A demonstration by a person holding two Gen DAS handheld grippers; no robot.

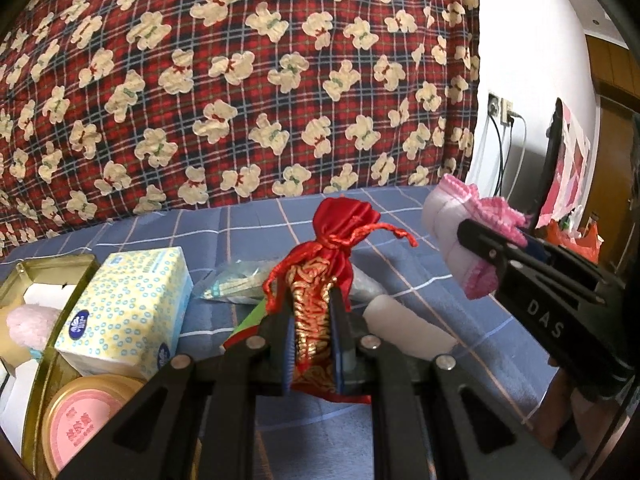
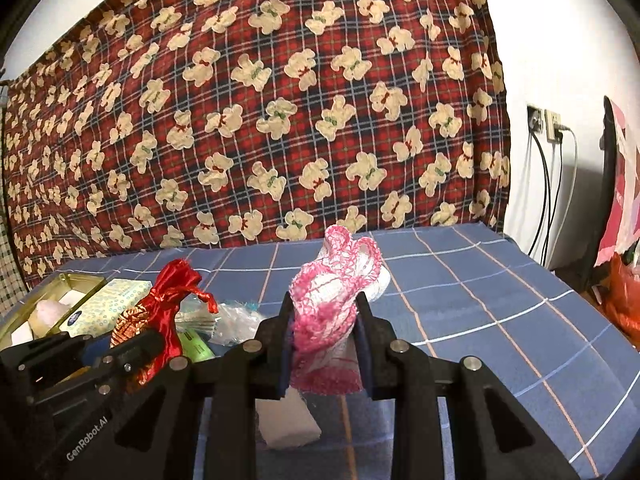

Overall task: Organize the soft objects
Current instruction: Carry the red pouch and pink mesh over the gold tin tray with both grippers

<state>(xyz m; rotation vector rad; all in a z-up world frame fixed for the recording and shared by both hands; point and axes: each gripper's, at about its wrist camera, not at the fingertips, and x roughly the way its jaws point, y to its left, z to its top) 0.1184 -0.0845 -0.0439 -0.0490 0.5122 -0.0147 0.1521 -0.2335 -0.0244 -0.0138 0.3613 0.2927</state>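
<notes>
Left gripper [image 1: 312, 320] clamps a red satin pouch [image 1: 328, 248], frame centre, above the blue checked worktop [image 1: 420, 280]. Right gripper [image 2: 324, 332] clamps a pink mesh bundle [image 2: 332, 292], possibly foam inside. Gold tin [image 1: 60, 280] and tissue pack [image 1: 128, 304] at lower left. Bear-print plaid cloth [image 2: 260, 120] hangs behind; white wall with sockets [image 2: 548, 122] at right.

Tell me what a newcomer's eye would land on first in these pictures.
First, the red satin pouch with gold embroidery, pinched upright in the left gripper above the blue checked cloth. Next, the pink mesh foam sleeve clamped in the right gripper. Behind both hangs a red plaid teddy-bear blanket.
</notes>
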